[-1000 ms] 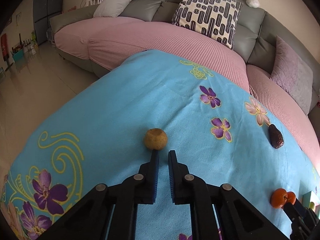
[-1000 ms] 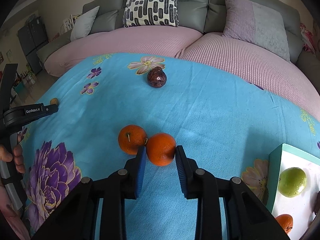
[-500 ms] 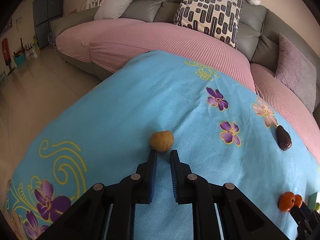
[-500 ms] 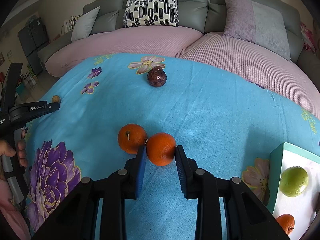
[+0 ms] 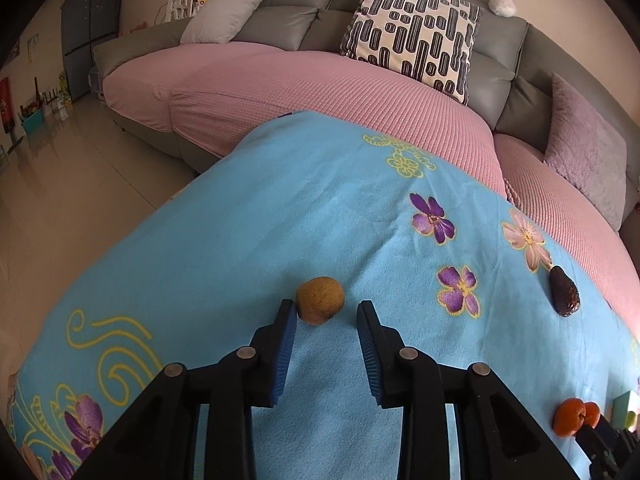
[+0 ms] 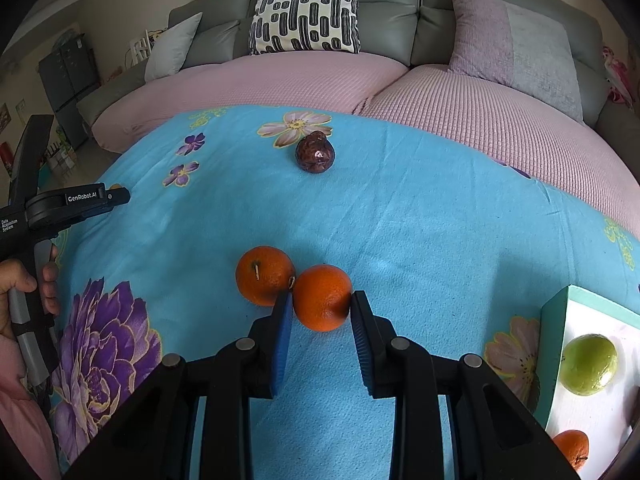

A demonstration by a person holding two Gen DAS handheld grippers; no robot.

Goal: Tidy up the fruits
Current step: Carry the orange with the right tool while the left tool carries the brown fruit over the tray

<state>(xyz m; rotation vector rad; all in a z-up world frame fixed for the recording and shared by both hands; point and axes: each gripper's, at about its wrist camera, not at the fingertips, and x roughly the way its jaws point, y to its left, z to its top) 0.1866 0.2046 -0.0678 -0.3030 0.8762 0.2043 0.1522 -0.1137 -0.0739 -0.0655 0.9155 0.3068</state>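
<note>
Oranges (image 6: 322, 298) sit near me; my right gripper (image 6: 320, 304) brackets the right one, pads touching, bound for the tray (image 6: 554, 344). My left gripper (image 5: 326, 312) gapes, empty, at the brown fruit (image 5: 320, 300).

1. We count three round orange citrus fruits: two touching on the blue floral cloth (image 6: 420, 220), one (image 6: 265, 275) beside another (image 6: 322, 297), and a third (image 6: 573, 447) in the white tray (image 6: 554, 328).
2. One round green fruit (image 6: 587, 364).
3. One dark maroon wrinkled fruit (image 6: 315, 152).
4. One small tan round fruit (image 5: 320, 300).
5. Two black two-finger grippers, the left (image 5: 326, 309) and the right (image 6: 321, 299).
</note>
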